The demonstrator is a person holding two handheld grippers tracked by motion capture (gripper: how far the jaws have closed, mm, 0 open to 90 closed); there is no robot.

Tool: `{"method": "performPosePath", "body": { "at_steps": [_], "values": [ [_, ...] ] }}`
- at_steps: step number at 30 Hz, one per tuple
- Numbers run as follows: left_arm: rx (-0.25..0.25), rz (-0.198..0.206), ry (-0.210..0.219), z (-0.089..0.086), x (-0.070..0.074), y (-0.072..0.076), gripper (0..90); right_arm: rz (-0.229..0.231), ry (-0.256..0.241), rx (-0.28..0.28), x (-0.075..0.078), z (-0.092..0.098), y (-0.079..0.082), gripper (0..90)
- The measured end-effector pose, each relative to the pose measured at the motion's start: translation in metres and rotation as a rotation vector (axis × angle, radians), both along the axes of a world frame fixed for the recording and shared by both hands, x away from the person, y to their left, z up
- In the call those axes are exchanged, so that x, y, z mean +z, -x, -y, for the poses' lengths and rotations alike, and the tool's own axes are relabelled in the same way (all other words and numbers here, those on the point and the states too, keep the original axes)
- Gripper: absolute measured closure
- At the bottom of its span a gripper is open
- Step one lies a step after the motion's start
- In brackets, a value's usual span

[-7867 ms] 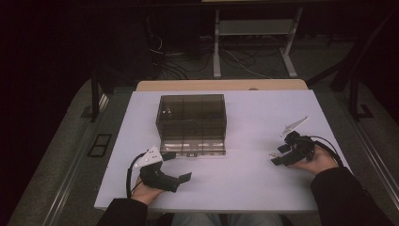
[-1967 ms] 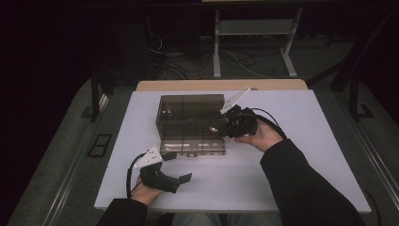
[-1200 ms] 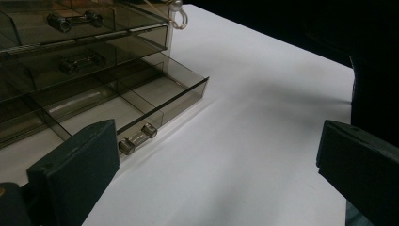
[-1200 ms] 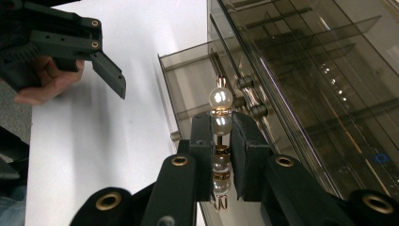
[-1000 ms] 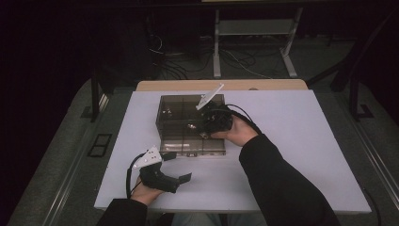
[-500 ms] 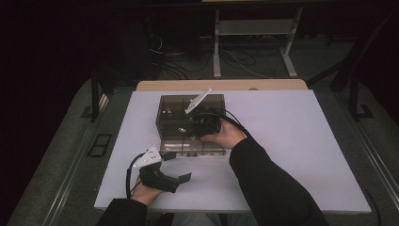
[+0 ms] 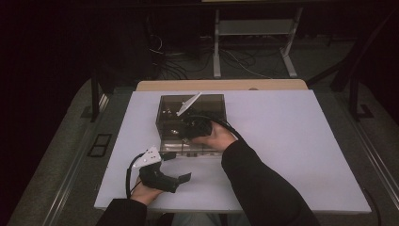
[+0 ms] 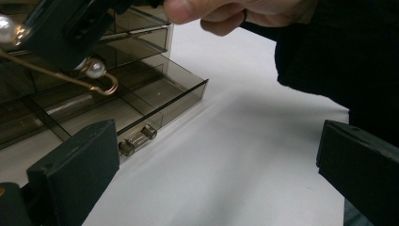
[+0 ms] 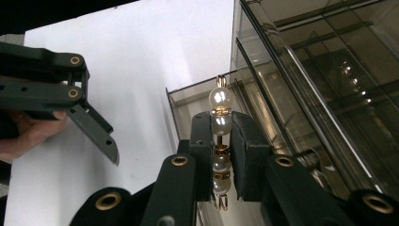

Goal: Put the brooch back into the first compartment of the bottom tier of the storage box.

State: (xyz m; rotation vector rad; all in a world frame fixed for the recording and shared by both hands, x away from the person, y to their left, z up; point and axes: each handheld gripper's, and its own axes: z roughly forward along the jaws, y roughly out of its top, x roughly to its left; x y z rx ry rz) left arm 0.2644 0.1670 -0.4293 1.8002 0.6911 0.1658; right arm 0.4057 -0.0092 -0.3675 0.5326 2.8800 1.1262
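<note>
**Pearls reach the drawer**

My right gripper (image 9: 220,141), jaws pinching the pearl clasp (image 9: 220,123), has crossed from the table's right to above the smoky organizer's (image 7: 207,104) open drawer (image 8: 155,96). My left gripper (image 7: 181,178) rests, jaws spread.

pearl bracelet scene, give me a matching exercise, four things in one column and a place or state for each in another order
Things:
1. pearl bracelet
2. left gripper
3. organizer drawer
4. right gripper

Places or states:
A. pulled out from the smoked clear organizer box
B. open, low over the white table in front of the box
C. clamped between two black jaws
D. shut, held over the open drawer

Pairs: 1-C, 2-B, 3-A, 4-D
</note>
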Motion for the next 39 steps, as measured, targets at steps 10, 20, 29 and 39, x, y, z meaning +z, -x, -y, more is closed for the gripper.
{"method": "performPosePath", "body": {
  "at_steps": [10,20,29,39],
  "values": [
    [0.0,0.001,0.0,-0.001,0.0,0.0,0.0,-0.002,0.005,0.006,-0.01,-0.015,-0.002,78.7],
    [0.004,-0.006,0.008,-0.001,0.0,0.0,0.0,-0.018,0.014,0.018,-0.022,-0.03,-0.005,78.8],
    [0.0,-0.004,0.005,-0.001,0.0,0.0,0.0,-0.029,0.043,0.014,-0.033,-0.038,-0.006,78.8],
    [0.0,-0.005,0.007,-0.001,0.0,0.0,0.0,-0.041,0.047,0.006,-0.038,-0.041,-0.007,72.7]
  ]
}}
